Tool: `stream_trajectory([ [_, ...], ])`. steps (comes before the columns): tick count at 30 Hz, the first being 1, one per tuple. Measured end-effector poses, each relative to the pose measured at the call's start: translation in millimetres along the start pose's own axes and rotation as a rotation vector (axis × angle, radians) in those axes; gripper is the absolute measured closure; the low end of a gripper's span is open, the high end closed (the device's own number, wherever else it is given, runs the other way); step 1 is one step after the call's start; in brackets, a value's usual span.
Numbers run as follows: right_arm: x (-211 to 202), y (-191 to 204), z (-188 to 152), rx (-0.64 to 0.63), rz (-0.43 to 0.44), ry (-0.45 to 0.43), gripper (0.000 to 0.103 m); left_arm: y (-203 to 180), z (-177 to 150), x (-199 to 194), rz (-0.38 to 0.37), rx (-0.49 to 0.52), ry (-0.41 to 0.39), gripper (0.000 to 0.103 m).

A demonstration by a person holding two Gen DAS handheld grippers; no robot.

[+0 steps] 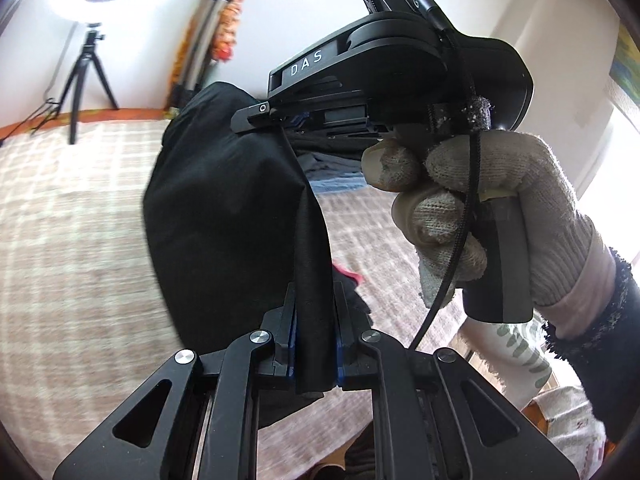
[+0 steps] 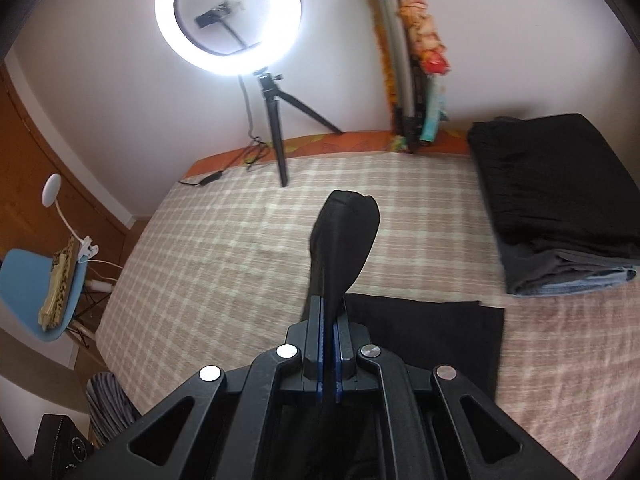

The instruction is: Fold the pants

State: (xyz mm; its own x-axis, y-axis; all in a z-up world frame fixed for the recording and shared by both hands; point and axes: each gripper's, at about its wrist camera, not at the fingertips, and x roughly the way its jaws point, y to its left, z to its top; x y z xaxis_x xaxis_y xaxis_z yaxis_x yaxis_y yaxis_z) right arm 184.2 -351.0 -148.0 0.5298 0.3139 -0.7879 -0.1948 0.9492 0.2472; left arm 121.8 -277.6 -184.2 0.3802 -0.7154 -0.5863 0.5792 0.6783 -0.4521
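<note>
The black pants (image 1: 224, 216) hang lifted above the checked bed. My left gripper (image 1: 314, 300) is shut on a band of the black cloth. My right gripper (image 1: 276, 118), held by a gloved hand (image 1: 472, 200), pinches the same cloth higher up in the left wrist view. In the right wrist view my right gripper (image 2: 329, 304) is shut on a bunched fold of the pants (image 2: 344, 240) that sticks up past the fingers. A flat part of the pants (image 2: 432, 332) lies on the bed below and to the right.
A stack of folded clothes (image 2: 556, 200) lies at the bed's far right. A ring light on a tripod (image 2: 228, 16) stands at the far edge, with a folded stand (image 2: 404, 68) against the wall. A blue chair (image 2: 28, 292) is left of the checked bedspread (image 2: 224, 248).
</note>
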Motion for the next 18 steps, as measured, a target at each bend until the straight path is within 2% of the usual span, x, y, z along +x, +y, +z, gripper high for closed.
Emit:
stream_trajectory([
  [10, -1.1, -53.7, -1.9, -0.003, -0.077, 0.024, 0.102, -28.2, 8.1, 51.6, -0.014, 0.038, 0.053, 0.091],
  [18, 20.9, -103.6, -11.6, 0.056, -0.091, 0.061, 0.102, -31.4, 13.8, 88.4, -0.031, 0.003, 0.129, 0.091],
])
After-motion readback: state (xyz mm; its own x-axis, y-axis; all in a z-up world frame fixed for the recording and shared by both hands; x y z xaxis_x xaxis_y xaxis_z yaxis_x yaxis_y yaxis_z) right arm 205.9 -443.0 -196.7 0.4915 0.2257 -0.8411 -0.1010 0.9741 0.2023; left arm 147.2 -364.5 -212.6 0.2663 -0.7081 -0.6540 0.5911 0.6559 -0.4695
